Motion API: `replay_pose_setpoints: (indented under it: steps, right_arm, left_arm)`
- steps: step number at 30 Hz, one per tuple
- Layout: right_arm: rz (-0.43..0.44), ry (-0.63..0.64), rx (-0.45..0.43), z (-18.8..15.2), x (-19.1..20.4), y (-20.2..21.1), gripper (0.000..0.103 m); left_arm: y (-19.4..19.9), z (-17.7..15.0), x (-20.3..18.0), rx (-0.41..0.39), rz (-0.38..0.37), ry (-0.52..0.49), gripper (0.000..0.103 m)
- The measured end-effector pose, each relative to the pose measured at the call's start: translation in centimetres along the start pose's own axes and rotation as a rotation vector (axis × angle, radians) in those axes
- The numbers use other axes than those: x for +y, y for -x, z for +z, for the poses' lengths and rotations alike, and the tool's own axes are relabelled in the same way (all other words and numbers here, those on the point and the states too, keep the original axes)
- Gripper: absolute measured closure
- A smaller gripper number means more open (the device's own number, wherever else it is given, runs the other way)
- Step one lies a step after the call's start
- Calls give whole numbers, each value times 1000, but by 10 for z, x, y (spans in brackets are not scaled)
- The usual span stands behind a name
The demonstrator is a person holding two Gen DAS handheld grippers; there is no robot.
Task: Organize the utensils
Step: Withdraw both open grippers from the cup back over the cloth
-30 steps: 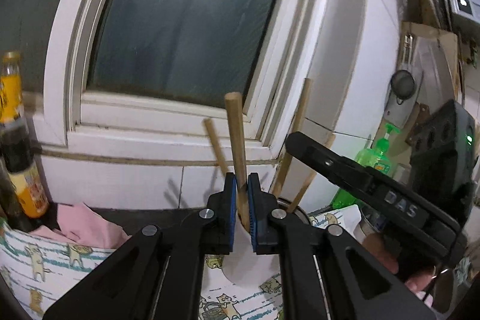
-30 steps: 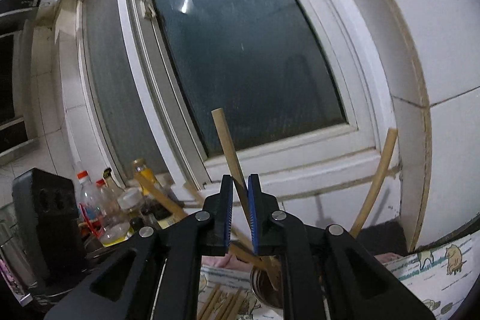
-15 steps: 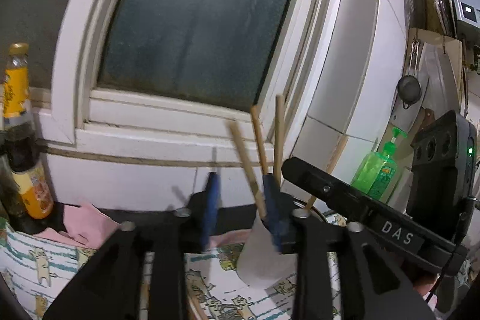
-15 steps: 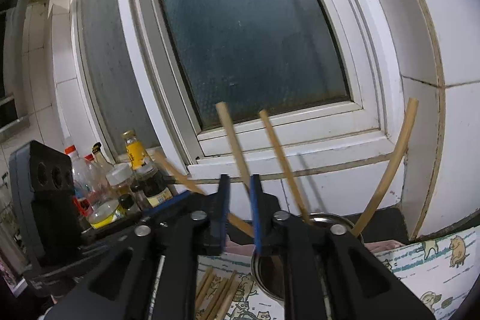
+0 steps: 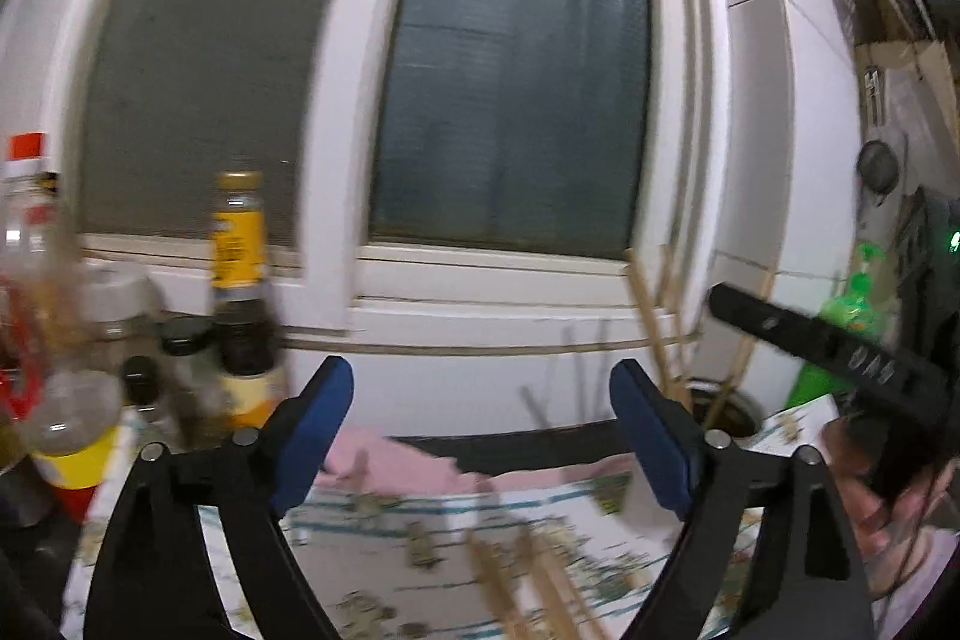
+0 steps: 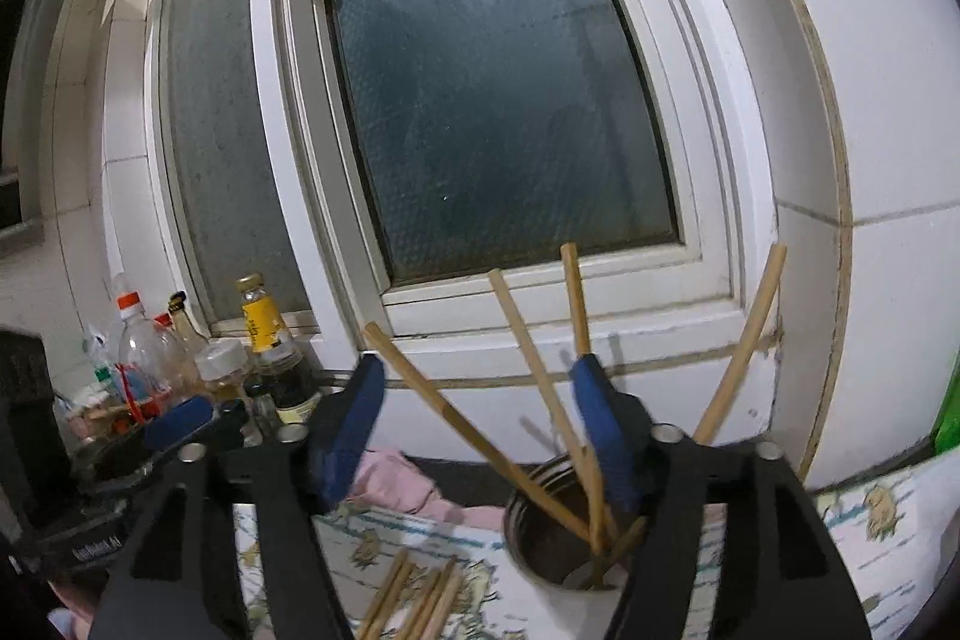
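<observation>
Right wrist view: four wooden chopsticks (image 6: 543, 388) stand splayed in a round metal cup (image 6: 528, 544) at lower centre of the frame, on a desk covered by a cat-print cloth (image 6: 882, 526). The right tool (image 6: 474, 430) is opening; its blue pads flank the sticks without pressing any, though one stick passes just behind the right-hand pad. More loose chopsticks (image 6: 414, 601) lie flat on the cloth at the bottom edge, left of the cup. A pink rag (image 6: 396, 478) sits behind them, below a frosted window (image 6: 480, 88). Bottles and jars (image 6: 258, 340), one with a yellow label, crowd the middle left. Left wrist view, motion-blurred: the left tool (image 5: 480, 436) is opening and holds nothing; the cup (image 5: 729, 409) is at lower right beyond it, a green pump bottle (image 5: 852, 304) farther right. Lettering on the tool bodies is unreadable.
</observation>
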State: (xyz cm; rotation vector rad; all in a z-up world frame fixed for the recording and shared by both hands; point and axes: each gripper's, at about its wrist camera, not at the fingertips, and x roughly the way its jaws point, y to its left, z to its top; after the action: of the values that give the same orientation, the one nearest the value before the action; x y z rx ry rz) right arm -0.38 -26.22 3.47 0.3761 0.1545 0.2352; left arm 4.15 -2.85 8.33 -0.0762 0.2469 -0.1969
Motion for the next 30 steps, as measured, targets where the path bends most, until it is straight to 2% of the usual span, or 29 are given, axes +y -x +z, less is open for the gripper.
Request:
replay_pose_setpoints:
  steps: [2, 3, 9, 12, 17, 21, 26, 30]
  right_arm:
    - [29, -17, 9, -1, 2, 2, 32]
    - [36, -9, 9, -1, 4, 3, 32]
    - [22, 66, 12, -10, 20, 1, 32]
    - [1, 100, 21, -16, 28, -3, 31]
    - [-6, 155, 10, -23, 39, -2, 31]
    - [-51, 219, 9, -28, 46, 5, 31]
    - [-87, 173, 62, -24, 54, 16, 31]
    - [-142, 173, 43, -35, 63, 31, 31]
  left_arm:
    - [6, -7, 6, -18, 53, 5, 4]
    - [8, -11, 9, -26, 73, 14, 3]
    - [13, -28, 35, 5, 138, 63, 3]
    - [23, -35, 41, -12, 197, 74, 3]
    - [34, -42, 38, -34, 209, 49, 2]
    - [26, -44, 27, -18, 312, -35, 1]
    - [27, -46, 25, -20, 309, -52, 1]
    - [31, -45, 29, -35, 328, -29, 0]
